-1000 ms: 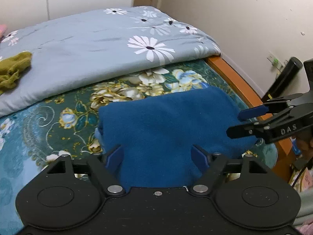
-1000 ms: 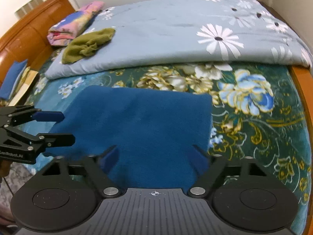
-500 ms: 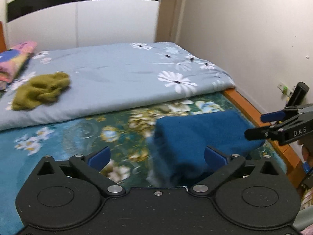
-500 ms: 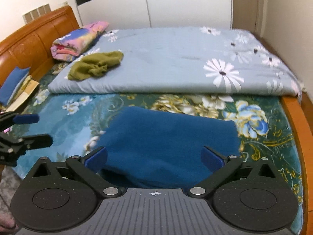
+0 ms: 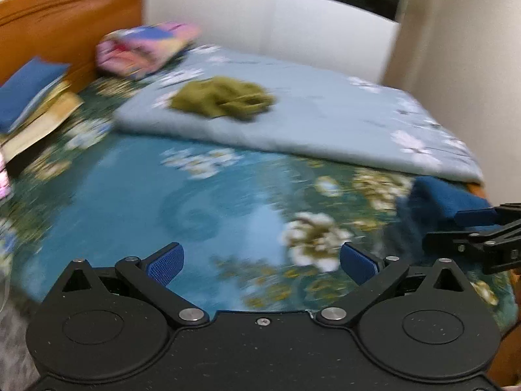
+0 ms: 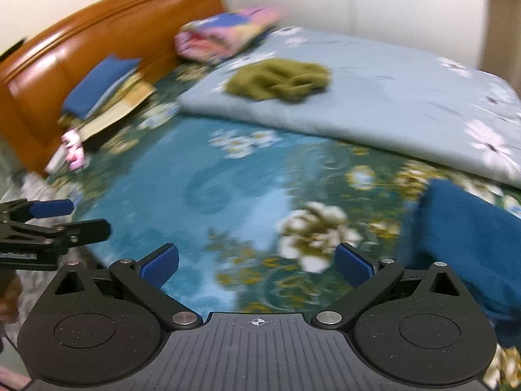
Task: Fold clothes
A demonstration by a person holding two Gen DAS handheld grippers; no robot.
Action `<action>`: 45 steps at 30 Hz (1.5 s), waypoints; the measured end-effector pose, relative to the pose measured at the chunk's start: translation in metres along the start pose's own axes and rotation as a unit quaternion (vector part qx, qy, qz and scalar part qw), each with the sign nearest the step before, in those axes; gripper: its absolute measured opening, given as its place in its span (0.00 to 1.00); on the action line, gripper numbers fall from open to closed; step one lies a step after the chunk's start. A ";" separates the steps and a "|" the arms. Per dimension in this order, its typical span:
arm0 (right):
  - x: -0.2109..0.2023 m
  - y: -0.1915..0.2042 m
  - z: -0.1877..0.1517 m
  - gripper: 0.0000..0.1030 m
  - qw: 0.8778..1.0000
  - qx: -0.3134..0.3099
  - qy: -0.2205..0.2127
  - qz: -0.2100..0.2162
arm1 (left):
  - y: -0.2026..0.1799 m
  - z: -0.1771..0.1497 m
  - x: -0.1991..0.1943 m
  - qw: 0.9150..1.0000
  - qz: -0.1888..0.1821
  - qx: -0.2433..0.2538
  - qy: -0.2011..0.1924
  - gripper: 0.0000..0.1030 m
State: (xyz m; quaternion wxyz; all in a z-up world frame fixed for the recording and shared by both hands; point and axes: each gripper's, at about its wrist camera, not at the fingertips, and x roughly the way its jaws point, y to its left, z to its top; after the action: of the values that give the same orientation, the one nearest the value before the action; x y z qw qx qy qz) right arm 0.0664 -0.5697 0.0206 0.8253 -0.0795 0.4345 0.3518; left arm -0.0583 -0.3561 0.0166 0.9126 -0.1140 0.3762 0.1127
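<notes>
**Next Up: The Green Top**

While the blue cloth (image 6: pixel 469 244) lies folded at the right side of the bed (image 6: pixel 208 195), both grippers are empty. The left gripper (image 5: pixel 260 260) has its fingers spread wide with nothing between them. The right gripper (image 6: pixel 257 264) is spread wide too and holds nothing.

It looks like one piece is done and a new one must be fetched. The green top (image 6: pixel 280 79) lies in a crumpled heap on the gray quilt (image 6: pixel 390 104), far ahead of both grippers and a bit to the middle. Bare bed lies between them and it.

For the next move, I think the grippers should reach across to the green top, pinch it and pull it down onto the flowery sheet, where it can be spread flat. It is all bunched up, so finding an edge may be hard.

The blue cloth is near the right gripper, just past its right finger. Everything is blurry, so small details are hard to tell.
</notes>
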 end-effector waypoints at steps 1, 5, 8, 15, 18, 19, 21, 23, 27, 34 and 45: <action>0.007 0.011 0.004 1.00 1.000 -0.012 0.005 0.006 | 0.010 -0.001 0.001 1.000 0.010 -0.010 0.004 0.98; 0.045 0.045 0.023 1.00 0.999 -0.038 0.024 0.029 | 0.050 -0.002 0.011 0.998 0.032 -0.054 0.020 0.98; 0.077 0.063 0.037 1.00 0.998 -0.039 0.033 0.048 | 0.080 0.009 0.025 0.996 0.048 -0.063 0.028 0.98; 0.147 0.079 0.079 1.00 0.995 0.005 0.062 0.076 | 0.118 0.057 0.048 0.995 0.089 -0.019 0.044 0.98; 0.157 0.087 0.090 1.00 0.995 0.007 0.067 0.074 | 0.126 0.068 0.056 0.993 0.093 -0.016 0.066 0.98; 0.159 0.089 0.093 1.00 0.995 0.011 0.066 0.076 | 0.128 0.071 0.059 0.993 0.090 -0.005 0.071 0.98; 0.162 0.094 0.099 1.00 0.995 0.011 0.064 0.072 | 0.131 0.078 0.062 0.993 0.089 0.022 0.069 0.98; 0.166 0.098 0.103 1.00 0.996 0.022 0.061 0.057 | 0.136 0.085 0.068 0.992 0.093 0.043 0.067 0.98; 0.170 0.110 0.109 1.00 0.997 0.048 0.053 0.023 | 0.154 0.091 0.079 0.991 0.078 0.083 0.068 0.98; 0.153 0.159 0.092 1.00 0.990 0.124 0.022 -0.056 | 0.213 0.104 0.084 0.989 0.000 0.127 0.080 0.98; 0.130 0.220 0.071 1.00 0.977 0.174 0.004 -0.123 | 0.273 0.115 0.082 0.987 -0.050 0.128 0.087 0.98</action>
State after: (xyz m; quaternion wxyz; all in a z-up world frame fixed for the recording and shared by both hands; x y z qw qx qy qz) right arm 0.0192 -0.3097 0.0012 0.8617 0.0109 0.4794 0.1662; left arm -0.0049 -0.0532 0.0037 0.8877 -0.0246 0.4597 0.0074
